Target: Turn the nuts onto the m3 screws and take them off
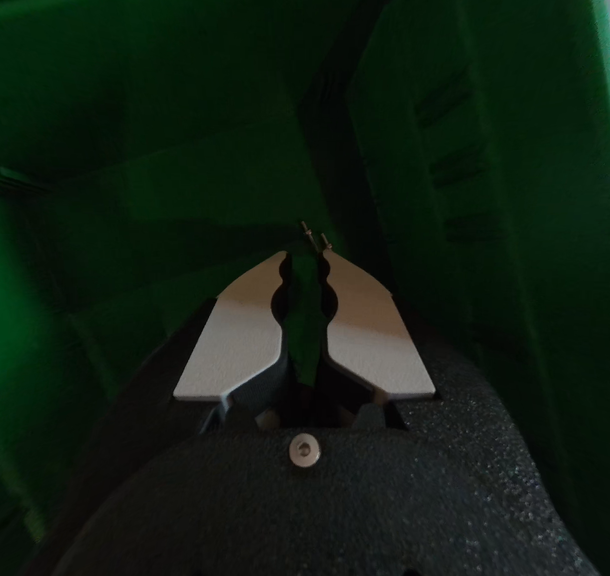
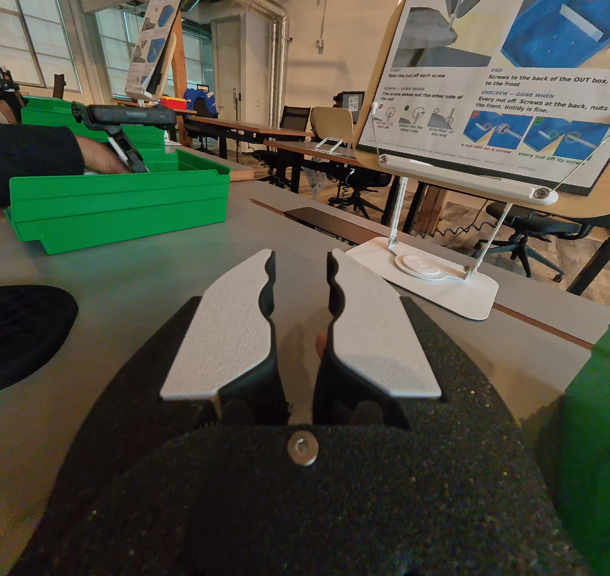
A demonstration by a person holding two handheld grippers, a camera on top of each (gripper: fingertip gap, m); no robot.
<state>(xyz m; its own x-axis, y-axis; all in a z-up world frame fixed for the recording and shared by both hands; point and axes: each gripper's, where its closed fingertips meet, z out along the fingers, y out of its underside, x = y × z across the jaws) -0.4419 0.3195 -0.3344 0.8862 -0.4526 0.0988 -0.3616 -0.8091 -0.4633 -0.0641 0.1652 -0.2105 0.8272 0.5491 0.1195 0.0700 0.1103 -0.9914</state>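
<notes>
The left gripper (image 1: 305, 253) is seen inside a green bin (image 1: 165, 98), dim and shadowed; its jaws stand narrow with a gap between the fingertips, and nothing is seen pressed between the pads; two screws (image 1: 313, 235) lie just beyond the tips on the bin floor, each with a nut (image 1: 308, 229) part-way along its shank; the nearer one appears to lie close to the right fingertip, but contact cannot be told in this light. The step in hand is judged to be picking one screw out of the bin; it is best done by centring the gap on a single shank, closing on the shank rather than on the nut, and lifting straight so that the second screw is not dragged along; the two lie close together, which is the chief risk. The right gripper (image 2: 301, 263) is held over the grey table (image 2: 165, 279), jaws moderately apart and bare, well away from the bin; it is judged to be waiting to take the nut. Around: a white stand (image 2: 425, 283) bearing an instruction sheet (image 2: 495, 81) to the right; a black pad (image 2: 29, 329) at the left edge; in the right view the bin (image 2: 115, 203) is seen with a hand (image 2: 99, 157) and the left gripper reaching into it; the bin wall limits the approach angle.
</notes>
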